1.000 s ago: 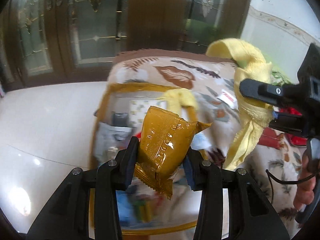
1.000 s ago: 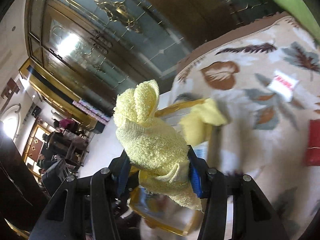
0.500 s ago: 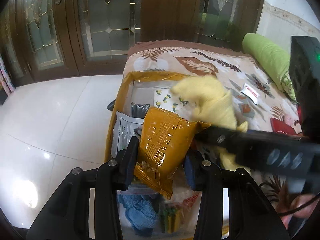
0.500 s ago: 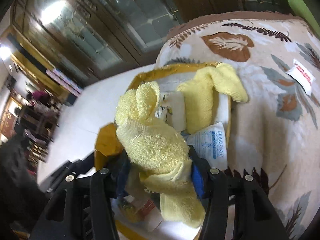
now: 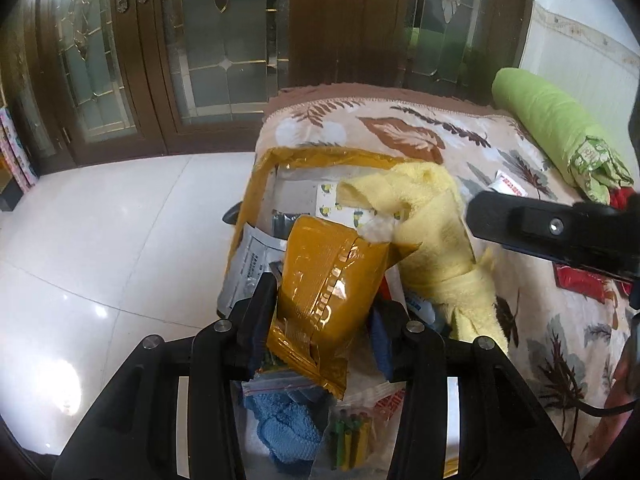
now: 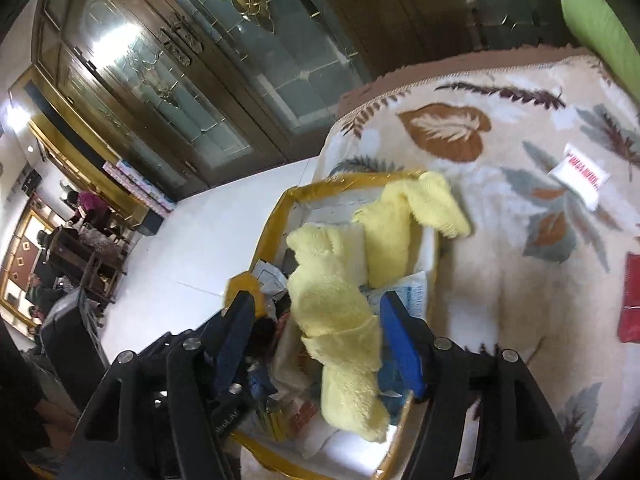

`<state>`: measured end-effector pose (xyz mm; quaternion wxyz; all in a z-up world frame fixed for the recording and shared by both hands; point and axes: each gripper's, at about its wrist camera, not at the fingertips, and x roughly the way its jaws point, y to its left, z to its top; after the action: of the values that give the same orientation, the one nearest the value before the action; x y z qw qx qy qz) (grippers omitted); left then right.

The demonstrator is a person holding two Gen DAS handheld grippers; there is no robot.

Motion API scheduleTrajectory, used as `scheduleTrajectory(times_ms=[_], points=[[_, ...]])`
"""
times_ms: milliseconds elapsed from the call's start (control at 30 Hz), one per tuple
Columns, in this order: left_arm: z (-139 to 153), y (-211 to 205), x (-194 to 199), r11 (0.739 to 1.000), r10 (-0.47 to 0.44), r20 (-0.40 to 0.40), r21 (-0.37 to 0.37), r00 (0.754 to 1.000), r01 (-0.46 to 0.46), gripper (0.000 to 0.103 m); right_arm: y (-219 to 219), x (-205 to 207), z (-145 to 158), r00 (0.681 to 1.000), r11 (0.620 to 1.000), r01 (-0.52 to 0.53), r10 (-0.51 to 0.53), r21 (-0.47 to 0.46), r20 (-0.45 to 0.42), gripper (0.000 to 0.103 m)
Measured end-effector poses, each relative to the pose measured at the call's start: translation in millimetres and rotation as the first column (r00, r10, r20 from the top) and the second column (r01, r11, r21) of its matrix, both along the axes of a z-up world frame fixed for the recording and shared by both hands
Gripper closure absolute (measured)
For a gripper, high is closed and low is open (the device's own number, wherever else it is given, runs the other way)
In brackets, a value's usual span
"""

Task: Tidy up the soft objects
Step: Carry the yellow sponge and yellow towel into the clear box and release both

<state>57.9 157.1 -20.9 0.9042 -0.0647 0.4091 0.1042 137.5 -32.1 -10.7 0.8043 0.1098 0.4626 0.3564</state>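
Amber-brown foil forms the sealed packet [image 5: 326, 300] that the left gripper [image 5: 320, 320] clamps between its two pads, the packet standing upright above the open box [image 5: 256, 200]. Under the packet, inside the box, lie a blue knitted cloth [image 5: 284, 428] and a clear zip bag of small green sticks [image 5: 350, 436]; grey-and-white printed pouches [image 5: 250, 264] lean against the box's left wall.

The right gripper [image 6: 320, 332] also hangs over the box. Its jaws have just been opening and now stand apart. The yellow towel [image 6: 332, 320] lies between them, draped into the box; the left pad is clear of it, and whether the right pad touches it cannot be told. One end of the towel hangs over the box's right rim onto the leaf-patterned blanket [image 6: 500, 280].

On the blanket beyond the box rest a small white sachet with red print [image 6: 580, 178] and a red item [image 6: 630, 300] to the box's right. A green bolster [image 5: 548, 120] lies at the blanket's far right edge. Behind the box stand dark wooden doors with leaded glass [image 5: 224, 52], and white floor tile [image 5: 100, 240] extends to the box's left.
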Motion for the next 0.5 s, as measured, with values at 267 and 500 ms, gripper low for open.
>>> scheduleTrajectory(times_ms=[267,500], points=[[19.4,-3.6,-10.3,0.999,0.006,0.042,0.033,0.999,-0.007,0.042,-16.9,-20.0,10.6,0.997,1.0,0.013,-0.014,0.008,0.074,0.038],[22.0,-12.4,-15.3,0.999,0.009,0.045,0.042,0.999,-0.011,0.041,-45.2,-29.6,7.0,0.999,0.999,0.035,-0.036,0.032,0.037,0.038]])
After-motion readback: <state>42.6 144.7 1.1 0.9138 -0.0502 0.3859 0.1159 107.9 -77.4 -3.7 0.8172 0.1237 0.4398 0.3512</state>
